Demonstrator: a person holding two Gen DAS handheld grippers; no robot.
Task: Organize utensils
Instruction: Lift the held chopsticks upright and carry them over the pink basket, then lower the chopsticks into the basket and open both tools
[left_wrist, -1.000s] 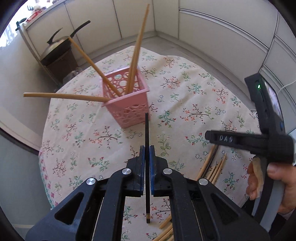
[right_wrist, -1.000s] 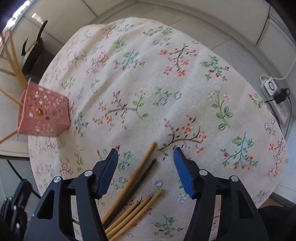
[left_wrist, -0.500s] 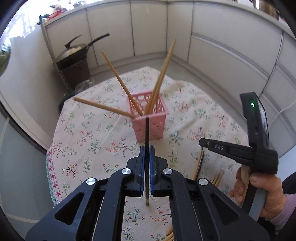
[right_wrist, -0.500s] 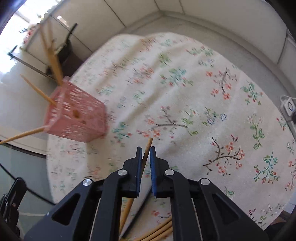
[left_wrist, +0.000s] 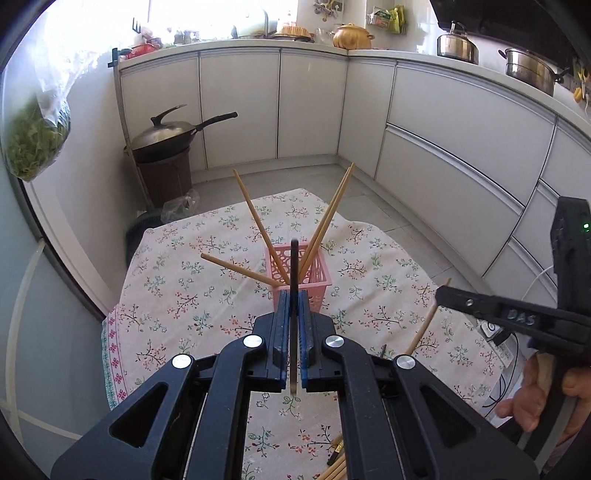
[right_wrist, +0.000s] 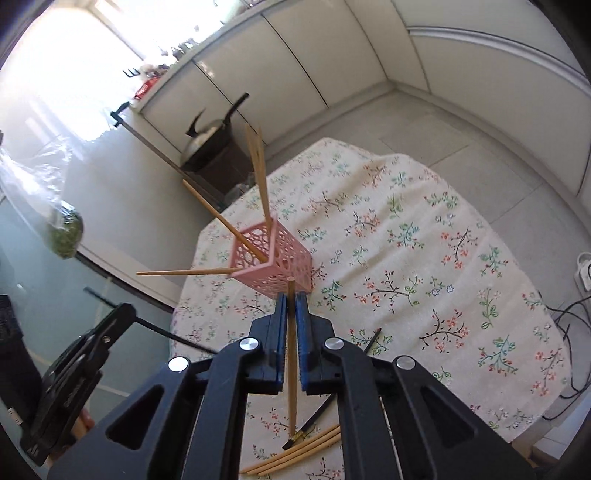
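The pink lattice basket (left_wrist: 314, 282) (right_wrist: 284, 264) stands on the floral tablecloth (left_wrist: 192, 295) with several wooden chopsticks (left_wrist: 258, 225) fanning out of it. My left gripper (left_wrist: 293, 295) is shut on a black chopstick (left_wrist: 294, 258) held upright, in line with the basket and above the table. My right gripper (right_wrist: 291, 297) is shut on a wooden chopstick (right_wrist: 291, 350), also lifted off the cloth and aimed toward the basket. Each gripper shows in the other's view: the right gripper (left_wrist: 443, 295) and the left gripper (right_wrist: 123, 314). Loose wooden chopsticks (right_wrist: 306, 452) and a black chopstick (right_wrist: 371, 341) lie near the front edge.
A lidded wok (left_wrist: 166, 134) sits on a brown stand beyond the table's far left. A bag of greens (left_wrist: 35, 144) hangs at the left. A power strip and cables (right_wrist: 583, 267) lie on the floor at the right. White cabinets line the back.
My right gripper closed on a wooden chopstick from the pile and lifted it. Both grippers rose and tilted up, the left still holding the black chopstick.
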